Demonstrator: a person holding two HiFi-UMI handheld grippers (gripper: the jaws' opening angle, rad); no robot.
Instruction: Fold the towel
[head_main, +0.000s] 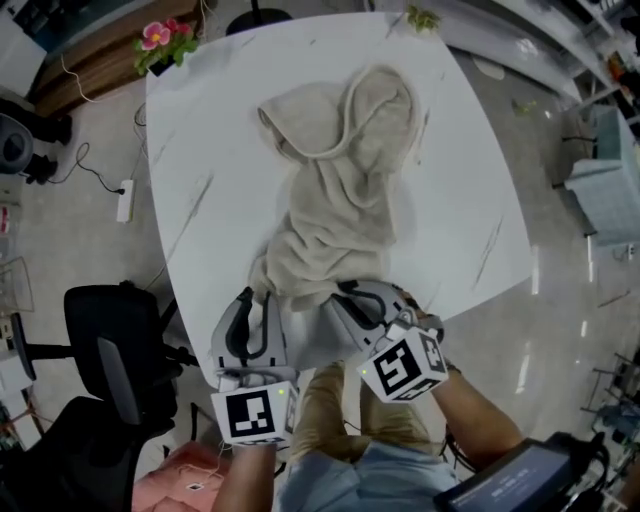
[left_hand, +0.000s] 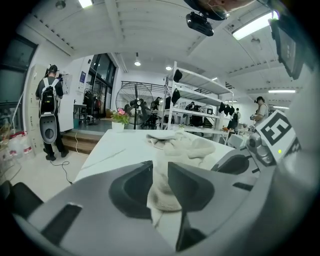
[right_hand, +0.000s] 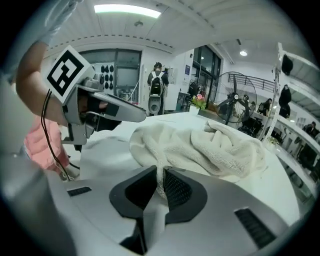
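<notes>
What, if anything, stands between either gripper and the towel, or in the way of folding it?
Nothing visible does. The towel has its near edge between the fingers of both the left gripper and the right gripper. A flower pot stands at the far corner of the table, apart from the towel.

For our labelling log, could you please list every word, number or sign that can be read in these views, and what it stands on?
None: no words or numbers can be read.
On the left marker cube and the right marker cube: black-and-white square patterns only, no letters.
On the dark device at the lower right: a faint pale streak, too blurred to read.
</notes>
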